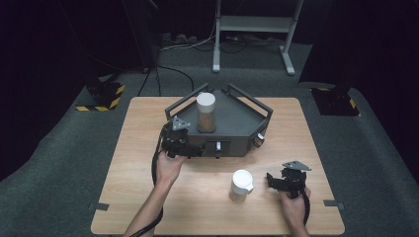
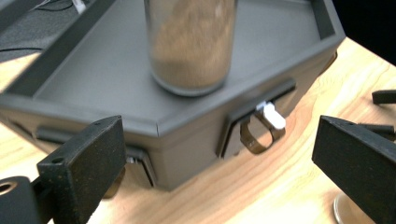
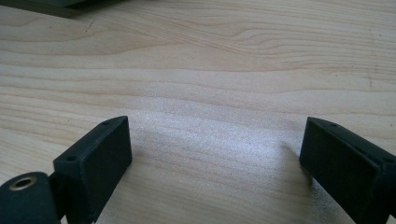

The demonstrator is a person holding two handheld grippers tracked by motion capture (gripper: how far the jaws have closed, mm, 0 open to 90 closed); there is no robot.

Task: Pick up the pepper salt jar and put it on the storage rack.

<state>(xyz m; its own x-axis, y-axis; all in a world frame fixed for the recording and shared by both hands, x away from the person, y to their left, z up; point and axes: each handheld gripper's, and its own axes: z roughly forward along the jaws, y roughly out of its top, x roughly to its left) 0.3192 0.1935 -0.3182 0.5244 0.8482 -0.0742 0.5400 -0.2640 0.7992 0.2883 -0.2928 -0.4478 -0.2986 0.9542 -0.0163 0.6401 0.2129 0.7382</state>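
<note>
1. The left tool (image 1: 190, 149) is hovering at the near left corner of the grey tray (image 1: 237, 123), its jaws standing wide with nothing between them; no earlier picture shows how they got there.
2. In the left gripper view, the glass jar (image 2: 190, 44) of brown powder is standing upright on the tray floor, just beyond the near wall and apart from the jaws. Its white lid (image 1: 206, 100) is sitting on top in the high view.
3. The tool is pointing at the tray's front wall, where a small latch (image 2: 261, 128) with a white tab is hanging; judging by this aim, either the jar or the latch could be next.
4. The right tool (image 1: 274, 181) is resting low over the bare wooden table (image 1: 148, 163), jaws wide and empty, probably parked clear of the work.
5. A white-lidded cup (image 1: 241, 185) is standing on the table between the two hands, near the right tool but not touching it.
</note>
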